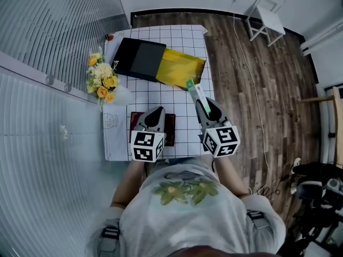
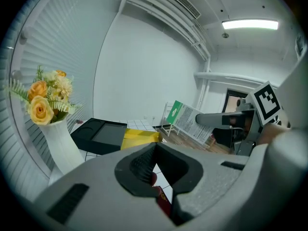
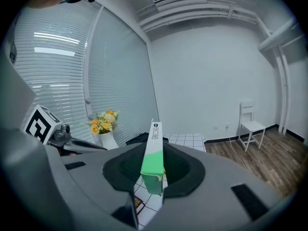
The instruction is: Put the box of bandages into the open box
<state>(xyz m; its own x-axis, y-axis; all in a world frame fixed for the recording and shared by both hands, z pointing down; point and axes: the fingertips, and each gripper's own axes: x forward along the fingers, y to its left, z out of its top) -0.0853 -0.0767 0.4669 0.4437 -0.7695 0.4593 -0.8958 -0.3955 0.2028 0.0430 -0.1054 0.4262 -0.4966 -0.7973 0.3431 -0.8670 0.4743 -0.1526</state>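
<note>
Green-and-white bandage box (image 3: 153, 158) is pinched in our right gripper (image 1: 208, 109), above the desk (image 1: 177, 103) and apart from the black-and-yellow open box (image 1: 140, 59). Left gripper (image 1: 156, 113) pressed together, holding nothing. We can't read the box print.

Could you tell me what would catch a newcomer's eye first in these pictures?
The green-and-white bandage box clamped in the right hand-held gripper above the table stands out. Then the yellow flowers at the left edge and the black-and-yellow open box at the far end.
</note>
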